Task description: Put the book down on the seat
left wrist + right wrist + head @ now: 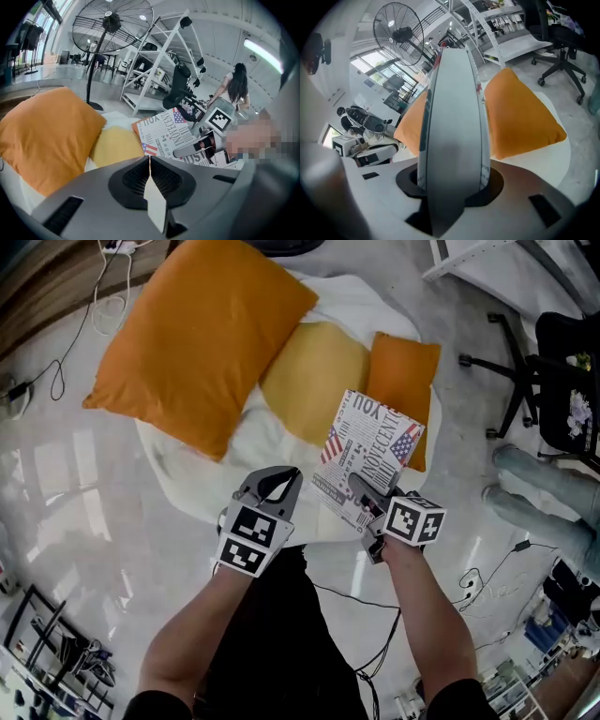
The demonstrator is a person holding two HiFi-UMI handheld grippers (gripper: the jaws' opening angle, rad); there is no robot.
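Grips newsprint-patterned softcover book (373, 448) edge-on in right gripper (362, 491), centre-right, above white padded seat (183, 470), with left gripper (292, 474) closed, empty. Risks sliding off seat's lower rim if released here, tilted.

Newsprint-cover book (367, 457), flag prints, tilted over white seat (197, 479).

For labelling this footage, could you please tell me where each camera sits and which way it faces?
Head view: on the person's head, looking steeply down at the seat; forearms, left tongs, right tongs show.
Left gripper view: on the left tongs, facing cushion and book past shut jaws.
Right gripper view: on the right tongs, jaws clamped on the book.
All share the book.
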